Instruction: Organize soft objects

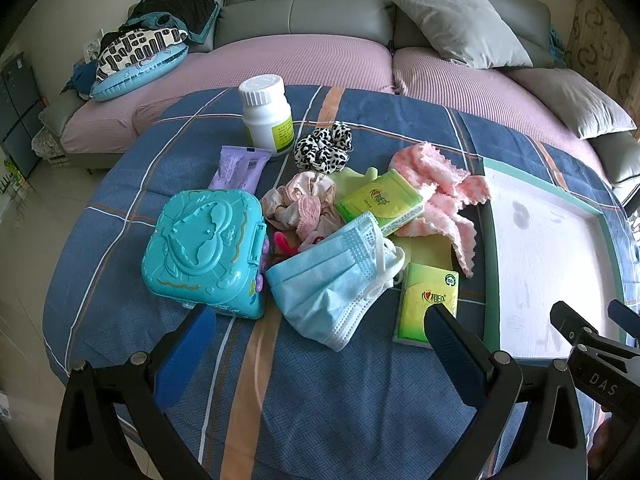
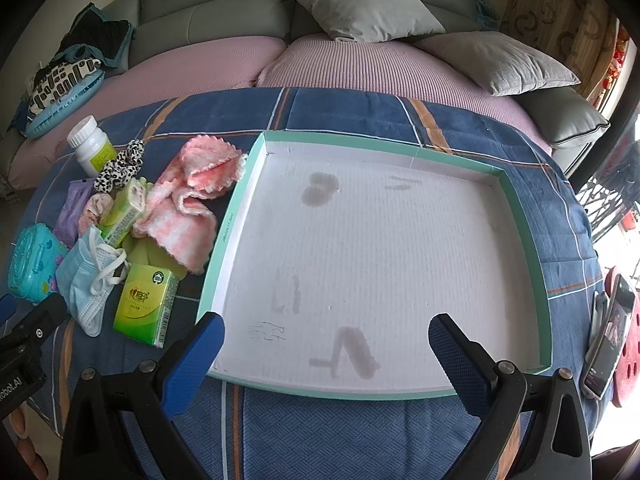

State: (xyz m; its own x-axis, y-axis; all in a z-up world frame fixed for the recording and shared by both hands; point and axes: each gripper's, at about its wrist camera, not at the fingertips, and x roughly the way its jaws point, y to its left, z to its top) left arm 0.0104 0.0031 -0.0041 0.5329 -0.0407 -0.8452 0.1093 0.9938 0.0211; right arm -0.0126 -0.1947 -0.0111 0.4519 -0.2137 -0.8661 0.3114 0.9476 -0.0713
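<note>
Clutter sits ahead of the left gripper [image 1: 320, 340]: its fingers are spread wide and empty, with the blue face mask [image 1: 332, 280] just beyond the tips, likely first pick. Right gripper [image 2: 326, 344], also wide open and empty, hovers over the bare tray [image 2: 532, 240], apparently the drop zone, beside the pink cloth [image 2: 188, 196].

Glossy teal plastic case [image 1: 204, 248], pleated nonwoven mask [image 1: 332, 280], fluffy pink cloth [image 1: 436, 196], shiny tissue packs [image 2: 146, 304], matt cardboard tray [image 2: 524, 216], woven quilt [image 1: 320, 408].
</note>
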